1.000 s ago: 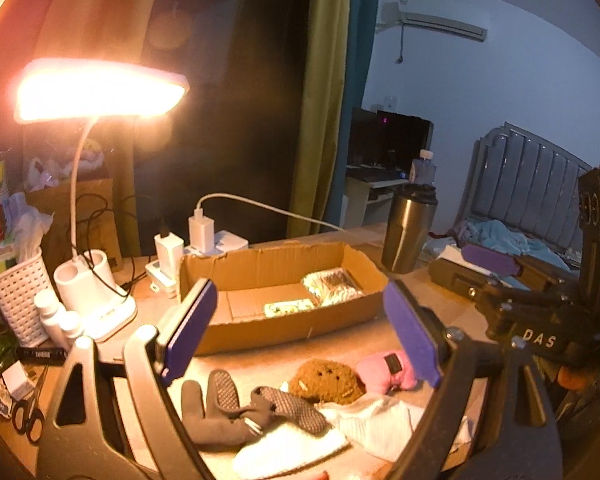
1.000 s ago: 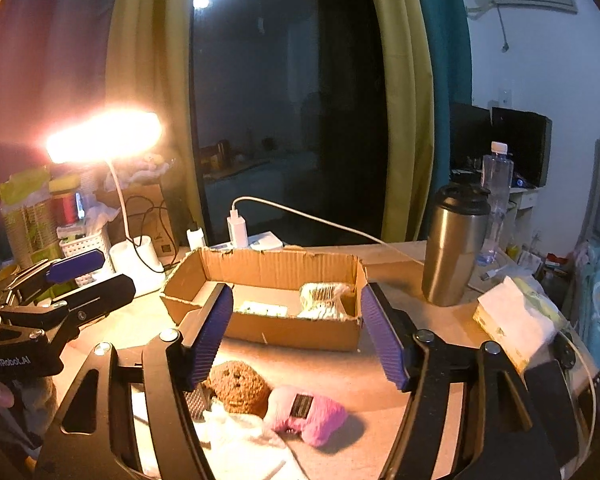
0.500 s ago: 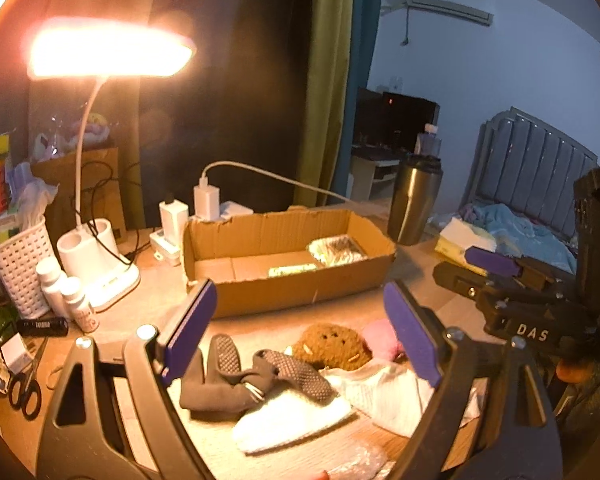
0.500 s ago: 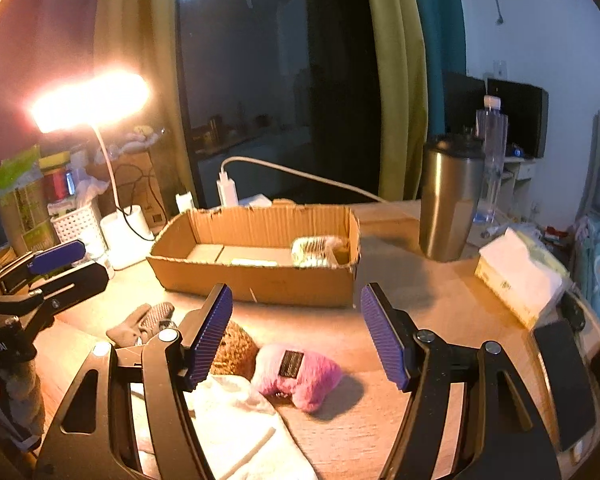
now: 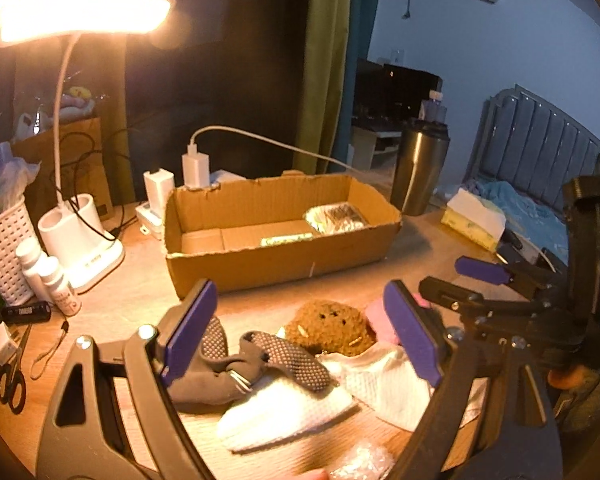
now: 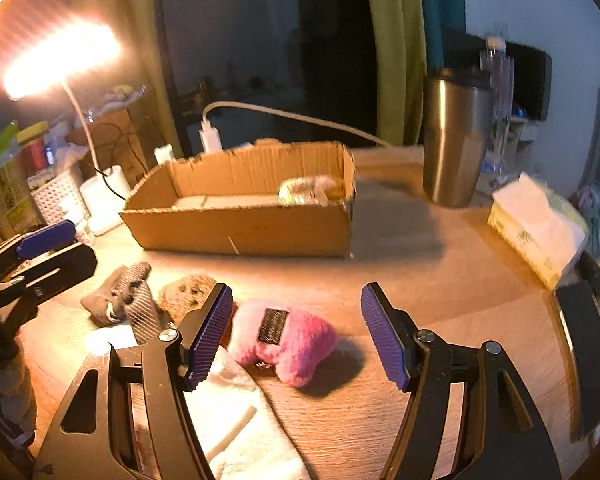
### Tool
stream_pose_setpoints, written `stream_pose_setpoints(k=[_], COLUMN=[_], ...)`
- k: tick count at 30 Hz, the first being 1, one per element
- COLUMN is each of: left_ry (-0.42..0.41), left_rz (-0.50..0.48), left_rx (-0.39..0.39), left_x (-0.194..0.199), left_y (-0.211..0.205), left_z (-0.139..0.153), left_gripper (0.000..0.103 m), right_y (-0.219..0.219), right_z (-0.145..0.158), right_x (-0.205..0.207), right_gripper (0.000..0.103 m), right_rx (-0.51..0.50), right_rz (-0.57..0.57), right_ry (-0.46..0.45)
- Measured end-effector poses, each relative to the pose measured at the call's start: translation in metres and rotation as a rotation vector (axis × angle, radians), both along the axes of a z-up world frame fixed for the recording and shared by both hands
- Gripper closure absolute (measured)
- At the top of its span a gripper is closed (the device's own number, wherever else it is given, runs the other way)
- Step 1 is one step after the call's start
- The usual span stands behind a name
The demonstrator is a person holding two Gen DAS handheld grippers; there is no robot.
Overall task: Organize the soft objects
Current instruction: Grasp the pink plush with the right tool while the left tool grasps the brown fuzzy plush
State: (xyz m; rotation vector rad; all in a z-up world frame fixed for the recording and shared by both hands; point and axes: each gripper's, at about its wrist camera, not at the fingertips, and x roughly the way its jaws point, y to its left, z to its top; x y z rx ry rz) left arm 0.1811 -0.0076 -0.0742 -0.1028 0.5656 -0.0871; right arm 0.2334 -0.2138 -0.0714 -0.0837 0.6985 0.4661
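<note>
Left gripper (image 5: 300, 326) is held with jaws spread wide, nothing between the pads; it is positioned over the pile of soft items at the near edge of the wooden table (image 6: 440, 264). Right gripper (image 6: 296, 334) is likewise spread wide and empty, with the pink plush toy (image 6: 288, 340) seen lying on the table between its pads, not touched by either.

Pile as recorded from the left wrist view: a grey glove (image 5: 236, 364) with a dotted palm is draped over a white cloth (image 5: 292, 404); a brown plush toy (image 5: 332, 326) sits just behind the cloth, touching it; the pink plush toy (image 5: 378, 322) lies just beside the brown one, partly hidden by the right pad of the left gripper.

A cardboard box (image 5: 276, 256) stands open behind the pile, well clear of it. A silvery packet (image 5: 336, 216) is seen inside at its right end, and a flat item lies on the box floor, not identifiable.

Also noted: lit desk lamp (image 5: 80, 12) at left, steel tumbler (image 6: 454, 140) right of the box, tissue pack (image 6: 536, 224) near the right table edge. Right wrist view is slightly blurred.
</note>
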Motion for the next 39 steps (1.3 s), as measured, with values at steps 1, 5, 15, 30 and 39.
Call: stream_pose_setpoints(k=[1,5,15,30,39], left_ry=[0.007,0.036,0.101,0.208,0.343], left_rz=[-0.002,-0.004,-0.003,-0.056,-0.034], left_rx=[0.004,0.019,0.047,0.139,0.185], left_x=[0.002,0.009,0.024,0.061,0.086], left_y=[-0.001,-0.004,-0.008,-0.045,-0.05], left_z=[-0.001,-0.007,-0.021,-0.042,-0.07], left_gripper=[0.016,0.016,0.016,0.016,0.018], right_y=[0.0,0.005,0.018,-0.013,-0.03], right_z=[-0.003,-0.013,-0.038,-0.038,-0.032], right_x=[0.003,0.008,0.021,0.031,0.029], right_gripper=[0.033,0.033,0.033,0.049,0.057], right_rx=[-0.003,-0.01,-0.051,-0.025,0.031], right_rz=[-0.001,0.022,0.056,0.011,0.009], right_ry=[0.013,0.053,0.16,0.162,0.142])
